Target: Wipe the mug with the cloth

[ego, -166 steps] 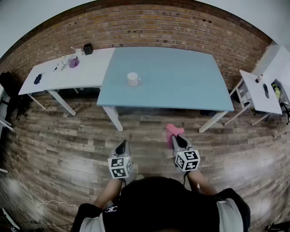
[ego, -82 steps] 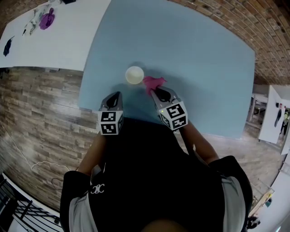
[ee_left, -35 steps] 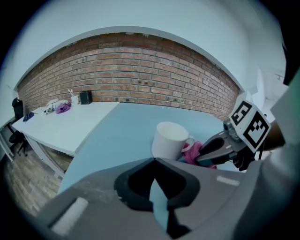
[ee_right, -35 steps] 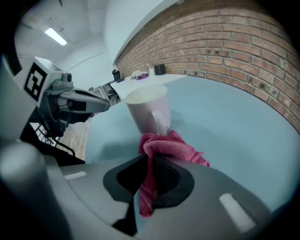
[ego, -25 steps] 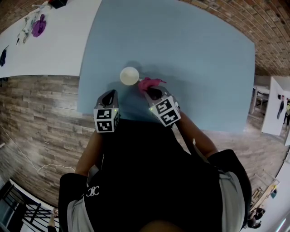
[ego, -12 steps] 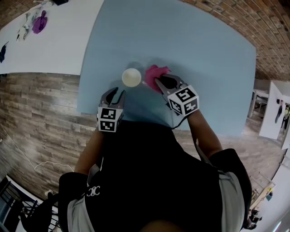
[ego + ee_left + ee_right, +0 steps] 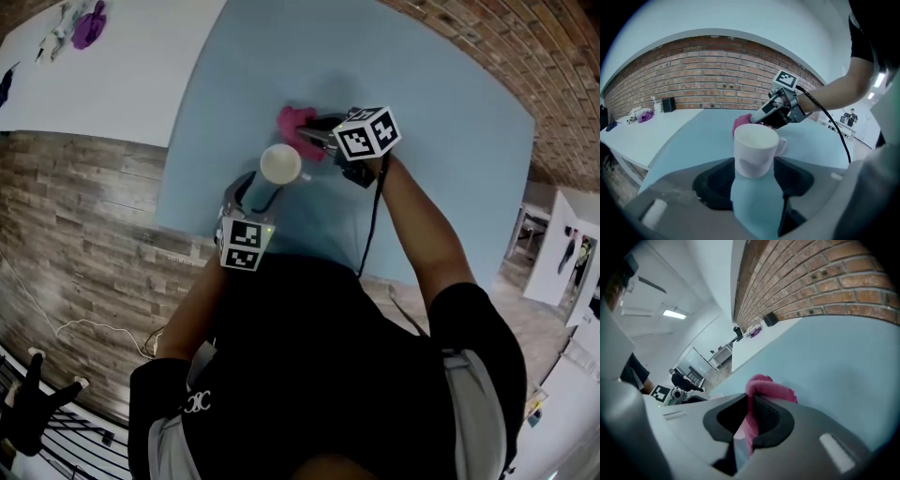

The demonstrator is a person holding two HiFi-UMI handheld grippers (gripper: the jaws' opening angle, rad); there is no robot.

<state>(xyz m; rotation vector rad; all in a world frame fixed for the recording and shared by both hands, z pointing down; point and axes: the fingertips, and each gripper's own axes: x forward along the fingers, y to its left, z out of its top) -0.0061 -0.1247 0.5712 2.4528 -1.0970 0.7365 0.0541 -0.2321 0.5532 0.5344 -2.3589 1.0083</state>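
Standing upright on the blue bench [image 7: 441, 141], the white mug [image 7: 280, 164] sat between the left gripper's [image 7: 753, 168] jaws, which had just been opening and were spread wide, not pressing it. Just beyond the mug, the right gripper's [image 7: 750, 414] jaws pinched the pink cloth [image 7: 292, 122].

A light blue counter [image 7: 469, 122] stands against a red brick wall [image 7: 553, 56]. Just beside it, at its left, a white counter [image 7: 122, 84] carries a purple item [image 7: 91, 22] and a small black box [image 7: 668, 104]. The floor [image 7: 84, 225] is of wooden planks.
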